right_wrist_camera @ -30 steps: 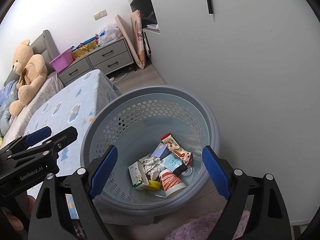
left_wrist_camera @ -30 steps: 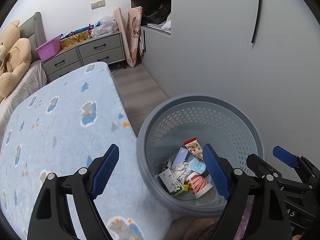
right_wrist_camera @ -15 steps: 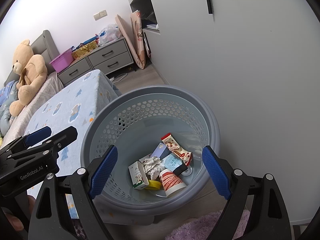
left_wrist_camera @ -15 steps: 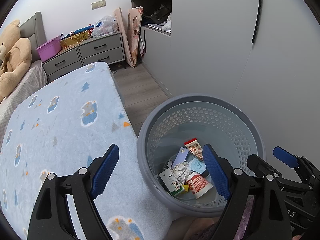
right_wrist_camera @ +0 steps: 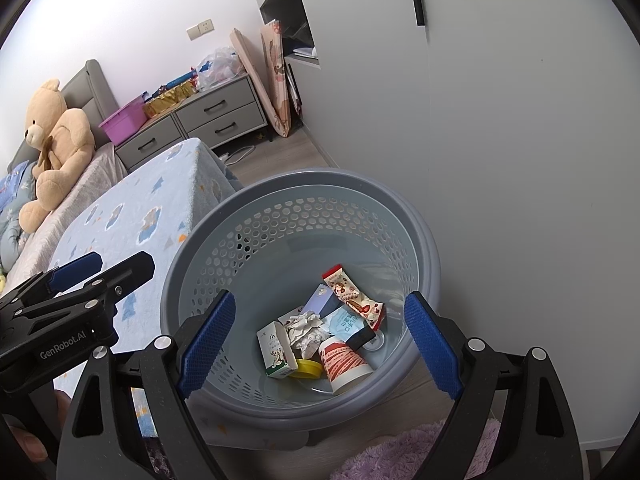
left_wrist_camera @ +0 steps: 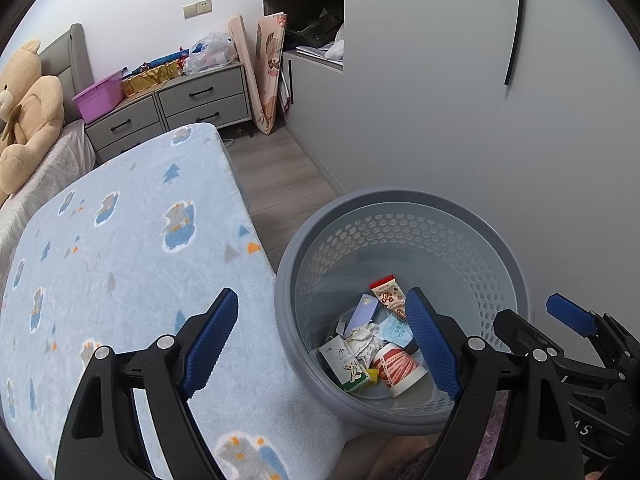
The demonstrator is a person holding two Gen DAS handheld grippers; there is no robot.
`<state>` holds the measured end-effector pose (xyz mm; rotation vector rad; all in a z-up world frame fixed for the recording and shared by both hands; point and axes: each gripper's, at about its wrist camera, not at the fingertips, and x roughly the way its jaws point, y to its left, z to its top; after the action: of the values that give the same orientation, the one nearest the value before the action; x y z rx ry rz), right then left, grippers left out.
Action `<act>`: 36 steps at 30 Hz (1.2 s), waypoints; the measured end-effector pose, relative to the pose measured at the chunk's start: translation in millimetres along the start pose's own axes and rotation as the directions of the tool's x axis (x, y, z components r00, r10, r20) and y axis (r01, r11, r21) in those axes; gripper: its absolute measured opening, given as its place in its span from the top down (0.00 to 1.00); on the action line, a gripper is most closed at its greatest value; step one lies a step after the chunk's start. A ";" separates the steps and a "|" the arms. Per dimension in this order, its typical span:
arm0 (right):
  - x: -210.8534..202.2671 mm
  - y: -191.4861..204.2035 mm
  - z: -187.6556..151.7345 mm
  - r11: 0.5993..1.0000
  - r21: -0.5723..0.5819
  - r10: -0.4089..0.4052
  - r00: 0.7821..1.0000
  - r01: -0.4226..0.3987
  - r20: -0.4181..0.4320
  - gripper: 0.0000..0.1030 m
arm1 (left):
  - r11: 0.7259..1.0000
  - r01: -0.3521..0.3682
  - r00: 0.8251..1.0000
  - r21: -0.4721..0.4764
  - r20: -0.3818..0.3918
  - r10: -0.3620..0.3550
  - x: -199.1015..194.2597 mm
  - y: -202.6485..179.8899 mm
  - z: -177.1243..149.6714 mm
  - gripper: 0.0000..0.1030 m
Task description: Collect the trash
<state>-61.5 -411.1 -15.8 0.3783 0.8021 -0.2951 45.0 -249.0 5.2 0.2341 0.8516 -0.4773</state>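
With both my left gripper (left_wrist_camera: 320,340) and right gripper (right_wrist_camera: 320,340) spread empty above the basket (right_wrist_camera: 224,220), I should scan the bed (left_wrist_camera: 120,240) for leftover trash before reaching.

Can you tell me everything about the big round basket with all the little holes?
The grey-blue plastic basket stands upright on the wooden floor, between the blue blanket-covered bed and the white wall. Its wide smooth rim tops a wall punched with rows of small holes, and the bottom looks solid. Inside lie a red-patterned paper cup, a small milk carton, crumpled paper, a snack wrapper and a yellow lid. Neither tool touches it.
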 end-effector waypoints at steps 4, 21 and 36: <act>0.2 0.2 -0.3 1.000 0.000 0.000 1.000 0.000 0.000 0.18 | 1.000 -0.004 1.000 -0.002 -0.005 0.004 1.8 -1.4 -0.6 0.21; -1.4 2.9 0.7 1.000 0.003 -0.002 1.000 0.002 0.000 0.18 | 1.000 -0.030 0.999 0.001 -0.011 0.030 8.5 -4.3 -3.0 0.21; -1.4 2.9 0.8 1.000 0.002 -0.002 1.000 0.002 0.000 0.18 | 0.999 -0.034 0.999 -0.005 -0.010 0.034 7.6 -3.2 -3.3 0.21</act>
<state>-60.8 -408.7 -13.7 0.3793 0.8021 -0.2973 45.6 -252.8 -2.8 0.2461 0.8566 -0.4426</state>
